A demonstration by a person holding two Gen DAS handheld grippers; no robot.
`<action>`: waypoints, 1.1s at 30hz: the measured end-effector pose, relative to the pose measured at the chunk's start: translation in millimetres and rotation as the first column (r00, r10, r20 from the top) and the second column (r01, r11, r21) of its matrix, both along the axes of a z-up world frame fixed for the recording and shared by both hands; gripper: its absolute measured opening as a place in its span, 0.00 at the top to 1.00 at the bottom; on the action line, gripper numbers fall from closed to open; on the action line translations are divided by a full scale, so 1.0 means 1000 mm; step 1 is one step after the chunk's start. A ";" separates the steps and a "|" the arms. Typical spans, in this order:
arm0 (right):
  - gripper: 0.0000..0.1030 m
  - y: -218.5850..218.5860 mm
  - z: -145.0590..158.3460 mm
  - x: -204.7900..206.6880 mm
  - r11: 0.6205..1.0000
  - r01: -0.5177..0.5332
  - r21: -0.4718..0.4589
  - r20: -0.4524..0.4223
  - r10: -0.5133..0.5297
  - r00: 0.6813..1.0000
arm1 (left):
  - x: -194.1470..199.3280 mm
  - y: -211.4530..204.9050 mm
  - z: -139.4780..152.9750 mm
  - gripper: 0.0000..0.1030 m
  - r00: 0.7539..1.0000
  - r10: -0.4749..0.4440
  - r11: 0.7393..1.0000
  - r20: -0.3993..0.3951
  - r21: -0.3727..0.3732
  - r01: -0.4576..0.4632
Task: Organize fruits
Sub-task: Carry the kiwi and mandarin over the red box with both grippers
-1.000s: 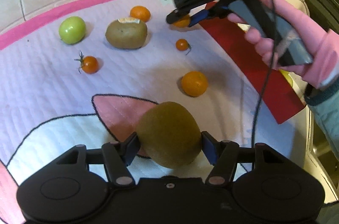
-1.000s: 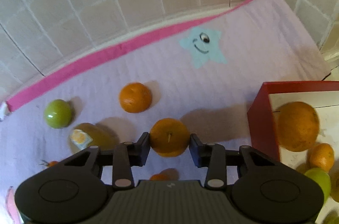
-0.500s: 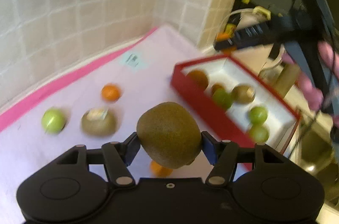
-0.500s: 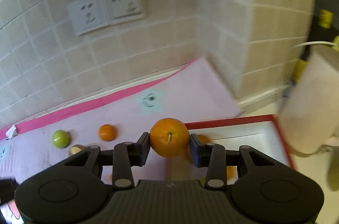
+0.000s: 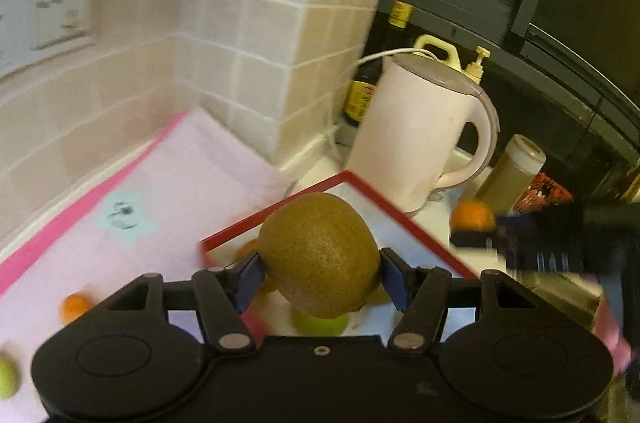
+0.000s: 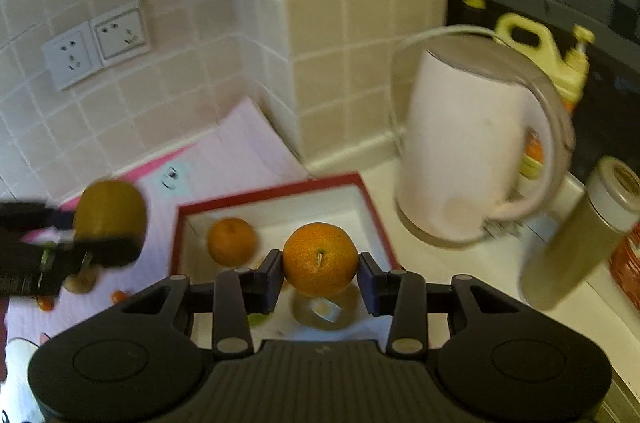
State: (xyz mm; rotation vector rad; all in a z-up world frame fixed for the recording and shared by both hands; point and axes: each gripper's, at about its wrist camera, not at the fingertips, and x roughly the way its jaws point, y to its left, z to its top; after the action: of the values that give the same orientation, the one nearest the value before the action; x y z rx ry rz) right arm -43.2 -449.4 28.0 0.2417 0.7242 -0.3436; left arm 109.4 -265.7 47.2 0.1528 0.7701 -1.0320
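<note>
My left gripper (image 5: 320, 279) is shut on a brown kiwi (image 5: 320, 255) and holds it above the near corner of the red box (image 5: 404, 215). My right gripper (image 6: 319, 275) is shut on a small orange (image 6: 320, 259), held over the red box (image 6: 276, 191), which holds an orange (image 6: 231, 241), a kiwi with a sticker (image 6: 324, 307) and green fruit. The left gripper with its kiwi (image 6: 110, 209) shows at the left of the right wrist view. The right gripper's orange (image 5: 472, 215) shows at the right of the left wrist view.
A white kettle (image 6: 472, 151) stands right behind the box, with a jar (image 6: 576, 235), a yellow jug (image 6: 540, 47) and bottles by it. The pink mat (image 5: 152, 199) on the left carries a loose orange (image 5: 74, 307) and a green fruit (image 5: 8, 377). A tiled wall runs behind.
Both grippers have lifted off the mat and swung right with their fruit. They now hang over the red box near the kettle.
</note>
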 end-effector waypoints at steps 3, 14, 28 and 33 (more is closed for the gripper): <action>0.59 -0.009 -0.012 -0.008 1.000 0.005 0.006 -0.038 -0.005 0.999 | 0.013 -0.036 -0.010 0.28 0.996 -0.032 0.999 -0.078 0.008 0.032; 0.59 -0.019 -0.049 -0.018 0.997 -0.063 0.049 -0.173 0.070 0.982 | 0.045 -0.126 -0.066 0.28 0.978 -0.038 0.990 -0.205 0.123 0.065; 0.59 -0.011 -0.094 0.002 0.979 -0.170 0.110 -0.396 0.201 0.896 | 0.059 -0.155 -0.104 0.28 0.973 -0.047 0.971 -0.224 0.220 0.097; 0.59 -0.009 -0.099 0.005 0.977 -0.181 0.116 -0.408 0.213 0.888 | 0.060 -0.154 -0.106 0.29 0.975 -0.047 0.970 -0.217 0.222 0.096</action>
State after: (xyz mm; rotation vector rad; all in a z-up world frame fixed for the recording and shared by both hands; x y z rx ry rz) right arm -37.7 -458.1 -71.2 0.1634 1.1798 -0.1722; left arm 169.4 -420.0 -59.1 0.2764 1.0849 -1.0356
